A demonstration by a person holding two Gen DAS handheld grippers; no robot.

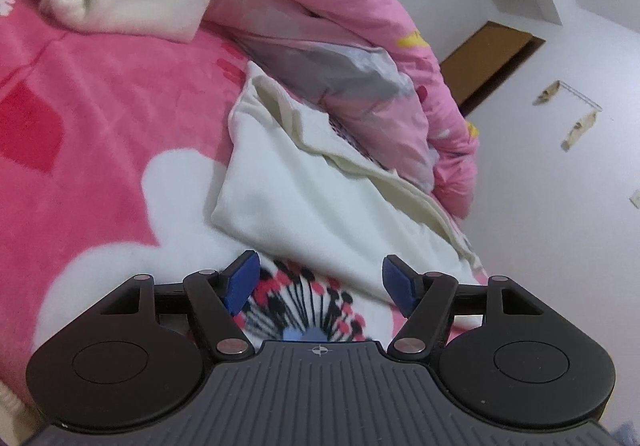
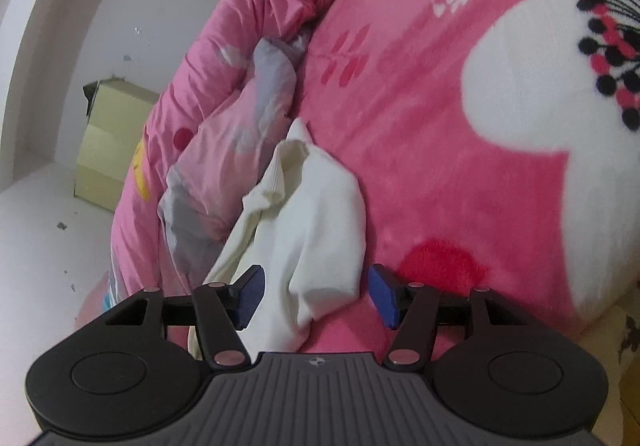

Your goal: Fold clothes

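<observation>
both hand-held grippers, left (image 1: 316,282) & right (image 2: 316,296), spread over white garment (image 1: 304,190), its far edge hidden under quilt (image 1: 320,26).

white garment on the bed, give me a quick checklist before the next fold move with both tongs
1. Left tongs open, nothing pinched: ok; the pads stand apart over the blanket, with the garment edge just ahead.
2. Right tongs open: ok; white cloth lies between the pads, which do not press on it.
3. White garment lies flat for folding: not ok; it is rumpled, with its ribbed cuff bunched up.
4. Garment clear of the pink quilt: not ok; its far edge rests against the quilt.
5. Open pink blanket beside the garment to fold on: ok.
6. Full outline of the garment visible: cannot tell.
</observation>
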